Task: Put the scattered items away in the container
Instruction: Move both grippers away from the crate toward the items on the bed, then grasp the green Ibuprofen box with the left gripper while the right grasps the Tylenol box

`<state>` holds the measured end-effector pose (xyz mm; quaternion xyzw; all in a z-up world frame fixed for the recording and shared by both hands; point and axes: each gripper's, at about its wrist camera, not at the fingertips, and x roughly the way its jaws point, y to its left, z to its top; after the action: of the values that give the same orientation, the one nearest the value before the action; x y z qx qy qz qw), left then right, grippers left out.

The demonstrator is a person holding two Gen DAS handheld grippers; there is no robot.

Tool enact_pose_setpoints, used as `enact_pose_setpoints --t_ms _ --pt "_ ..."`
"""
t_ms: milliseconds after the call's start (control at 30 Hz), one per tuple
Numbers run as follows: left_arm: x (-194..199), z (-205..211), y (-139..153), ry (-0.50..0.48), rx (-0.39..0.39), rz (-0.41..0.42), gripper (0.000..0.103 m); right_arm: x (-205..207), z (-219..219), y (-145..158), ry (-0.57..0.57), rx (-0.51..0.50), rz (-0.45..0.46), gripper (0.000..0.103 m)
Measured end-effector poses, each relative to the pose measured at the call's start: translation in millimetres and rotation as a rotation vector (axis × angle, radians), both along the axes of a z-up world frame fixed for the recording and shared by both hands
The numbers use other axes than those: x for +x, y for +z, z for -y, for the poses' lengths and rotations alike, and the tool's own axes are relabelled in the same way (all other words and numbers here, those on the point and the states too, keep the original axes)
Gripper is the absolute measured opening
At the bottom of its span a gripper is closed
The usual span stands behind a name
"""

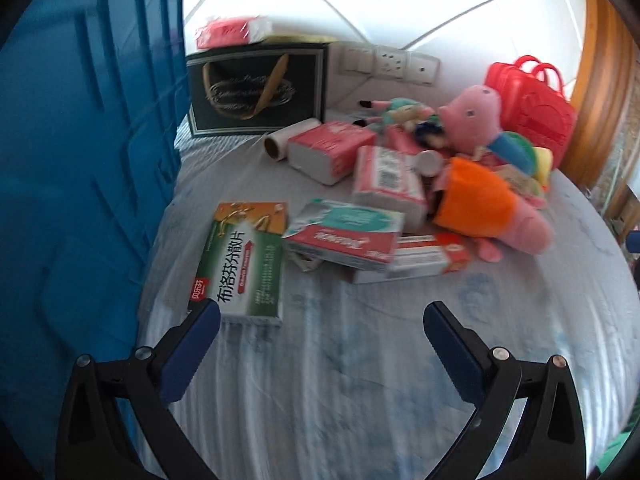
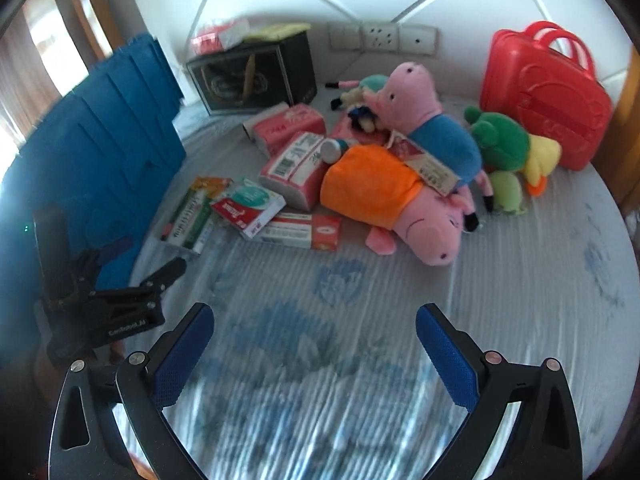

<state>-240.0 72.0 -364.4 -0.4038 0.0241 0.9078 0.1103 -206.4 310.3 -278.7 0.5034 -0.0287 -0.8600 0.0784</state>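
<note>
A big blue plastic container (image 1: 80,184) (image 2: 108,148) stands at the left on the bed. Scattered beside it lie a green medicine box (image 1: 244,264) (image 2: 192,210), a red and teal box (image 1: 344,232) (image 2: 248,204), tissue packs (image 1: 388,180) (image 2: 296,168), and pink pig plush toys (image 1: 492,208) (image 2: 408,204). My left gripper (image 1: 320,320) hovers open just short of the green box, nothing between its fingers. My right gripper (image 2: 314,328) is open over bare sheet, well short of the pile. The left gripper (image 2: 120,304) also shows at the left edge of the right wrist view.
A red toy case (image 1: 536,108) (image 2: 548,96) leans at the back right by a green and yellow plush (image 2: 508,144). A black box (image 1: 256,92) (image 2: 256,76) sits against the headboard under wall sockets (image 2: 380,38). Striped sheet (image 2: 320,300) spreads in front.
</note>
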Motion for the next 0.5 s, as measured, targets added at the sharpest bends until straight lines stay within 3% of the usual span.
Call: enact_pose_setpoints --t_ms 167,400,500 --pt "-29.8 24.0 -40.3 0.086 0.008 0.007 0.103 -25.4 8.5 -26.5 0.025 0.018 0.029 0.102" --pt "-53.9 39.9 -64.4 0.108 0.010 -0.041 0.103 -55.2 28.5 -64.7 0.104 0.034 0.057 0.102" --pt "-64.9 45.7 -69.0 0.116 0.036 -0.028 0.089 -77.0 48.7 -71.6 0.184 0.023 0.011 0.102"
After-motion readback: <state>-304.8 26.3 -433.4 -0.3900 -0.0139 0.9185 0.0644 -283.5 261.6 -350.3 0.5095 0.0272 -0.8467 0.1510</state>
